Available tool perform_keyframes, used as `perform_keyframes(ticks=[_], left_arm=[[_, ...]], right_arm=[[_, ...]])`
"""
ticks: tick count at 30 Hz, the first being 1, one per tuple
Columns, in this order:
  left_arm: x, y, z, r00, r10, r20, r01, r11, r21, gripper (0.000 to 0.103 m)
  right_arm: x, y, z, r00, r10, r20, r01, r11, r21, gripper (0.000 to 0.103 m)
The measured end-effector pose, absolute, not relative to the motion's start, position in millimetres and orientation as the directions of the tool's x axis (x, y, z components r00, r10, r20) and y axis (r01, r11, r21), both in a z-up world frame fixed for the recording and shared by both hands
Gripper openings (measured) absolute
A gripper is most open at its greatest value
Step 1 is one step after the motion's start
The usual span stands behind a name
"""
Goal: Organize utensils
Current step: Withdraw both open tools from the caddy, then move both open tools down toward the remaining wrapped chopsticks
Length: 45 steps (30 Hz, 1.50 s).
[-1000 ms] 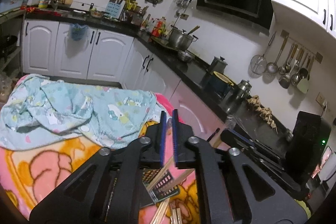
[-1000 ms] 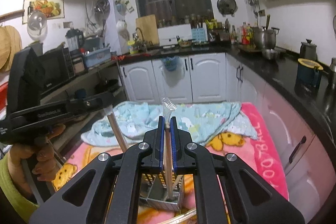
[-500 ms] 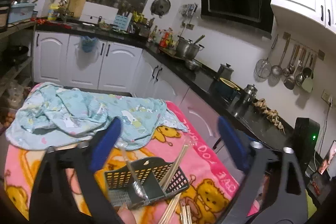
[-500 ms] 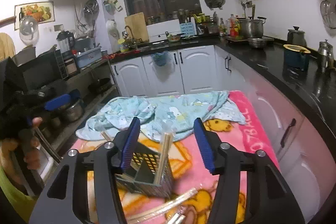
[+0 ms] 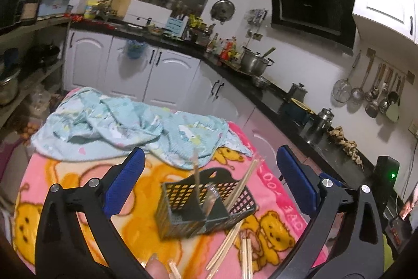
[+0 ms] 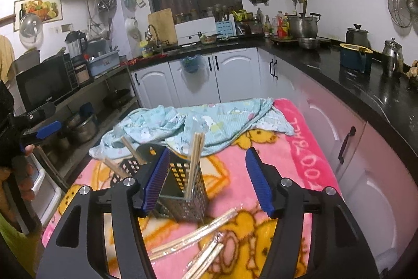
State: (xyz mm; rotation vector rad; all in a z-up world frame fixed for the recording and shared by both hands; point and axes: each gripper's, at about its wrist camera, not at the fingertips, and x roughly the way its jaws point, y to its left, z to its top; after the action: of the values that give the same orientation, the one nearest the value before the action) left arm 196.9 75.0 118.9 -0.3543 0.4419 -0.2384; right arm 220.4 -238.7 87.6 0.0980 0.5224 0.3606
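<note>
Both claws gape empty: the left gripper [image 5: 209, 174] spread wide, the right gripper [image 6: 207, 179] with jaws that have just been opening. Just ahead of each stands the black perforated plastic utensil caddy [image 5: 206, 208] holding upright wrapped wooden chopsticks [image 6: 195, 164]. More wrapped pairs [image 6: 193, 237] lie on the pink bear-print blanket [image 6: 287, 174] beneath the right claw.

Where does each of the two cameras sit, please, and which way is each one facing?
Left wrist: on the left gripper, looking forward and down past its wide-open, empty jaws at the black utensil basket on the pink blanket; a fingertip shows below.
Right wrist: on the right gripper, jaws just opening, nothing between the pads, facing the same basket; the left gripper and its hand show at the picture's left.
Shared: basket, chopsticks, blanket, light blue cloth.
</note>
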Motion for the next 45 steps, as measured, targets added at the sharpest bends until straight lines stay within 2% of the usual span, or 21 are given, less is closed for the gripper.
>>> perform_keyframes(ticks=[21,45], left_arm=[[154.6,91.4,69.0,0.850,-0.238,-0.470,0.074,0.937,-0.341,0.092],[163.2,28.6,-23.9,0.694,-0.295,-0.657,0.158,0.953,-0.260,0.092]], right_arm=[[197.8,-226.6,58.4,0.756,0.353,-0.551,-0.325,0.933,0.153,0.061],[205.9,-233.4,-10.0,0.696,0.277,-0.662,-0.273,0.955,0.113,0.061]])
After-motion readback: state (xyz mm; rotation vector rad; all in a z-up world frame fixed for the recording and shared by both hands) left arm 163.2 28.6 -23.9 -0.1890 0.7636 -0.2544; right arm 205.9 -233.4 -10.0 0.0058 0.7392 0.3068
